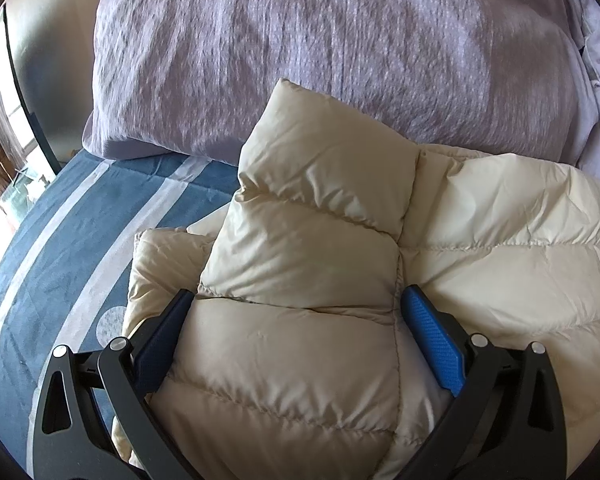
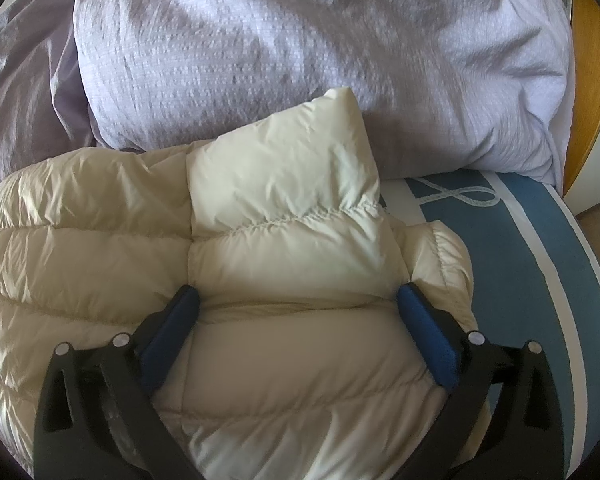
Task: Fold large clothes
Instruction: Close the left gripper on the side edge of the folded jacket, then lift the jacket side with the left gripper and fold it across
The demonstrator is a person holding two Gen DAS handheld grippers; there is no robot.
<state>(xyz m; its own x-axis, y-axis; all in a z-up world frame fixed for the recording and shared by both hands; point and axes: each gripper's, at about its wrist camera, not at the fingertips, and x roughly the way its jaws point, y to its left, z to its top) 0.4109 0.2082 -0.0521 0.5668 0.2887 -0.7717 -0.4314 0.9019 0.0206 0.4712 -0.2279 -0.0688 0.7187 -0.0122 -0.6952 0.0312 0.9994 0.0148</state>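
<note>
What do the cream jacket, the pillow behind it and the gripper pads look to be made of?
Cream jacket: thin smooth synthetic shell, probably nylon, faintly shiny, stitched into puffy filled channels. Pillow: soft matte lilac woven cover with a fine crinkled grid texture, maybe cotton. Left gripper pads: blue, finely dotted, rubber or plastic, on black, likely plastic, arms.
</note>
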